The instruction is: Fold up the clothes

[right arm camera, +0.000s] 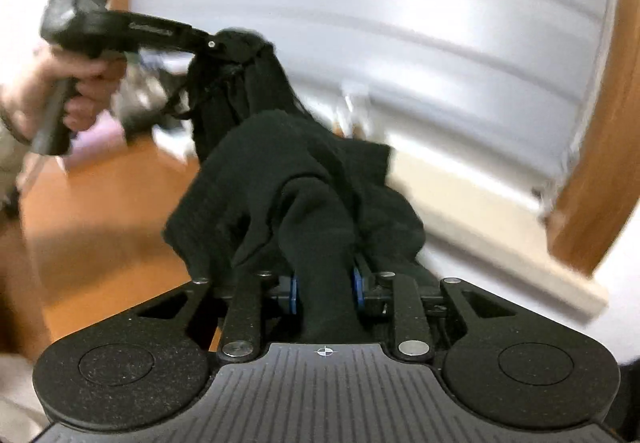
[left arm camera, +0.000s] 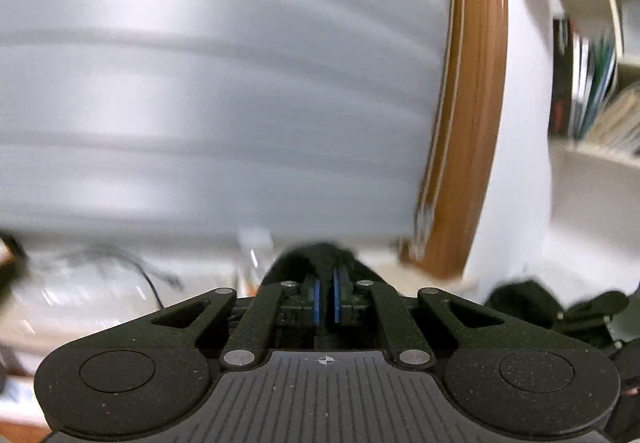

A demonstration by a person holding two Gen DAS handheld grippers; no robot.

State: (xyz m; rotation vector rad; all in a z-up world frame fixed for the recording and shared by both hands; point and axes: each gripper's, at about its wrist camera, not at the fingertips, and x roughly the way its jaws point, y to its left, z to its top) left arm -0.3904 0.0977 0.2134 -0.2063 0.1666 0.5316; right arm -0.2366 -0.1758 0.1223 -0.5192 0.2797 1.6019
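A black garment [right arm camera: 288, 179] hangs bunched in the air between my two grippers. My right gripper [right arm camera: 325, 285] is shut on a thick fold of it, the cloth filling the gap between the blue pads. In the right wrist view my left gripper [right arm camera: 230, 45] appears at upper left, held by a hand [right arm camera: 60, 83], shut on the garment's far end. In the left wrist view the left gripper [left arm camera: 326, 283] has its blue pads almost together, with black cloth [left arm camera: 316, 255] pinched at the tips. The right gripper's body [left arm camera: 576, 313] shows at lower right there. Both views are motion-blurred.
A white ribbed blind or wall [left arm camera: 220, 83] fills the background, edged by a brown wooden frame [left arm camera: 472, 83]. A bookshelf [left arm camera: 592, 83] with several books stands at the right. An orange-brown floor or tabletop [right arm camera: 100, 211] lies below the garment. Cables [left arm camera: 152, 275] lie at lower left.
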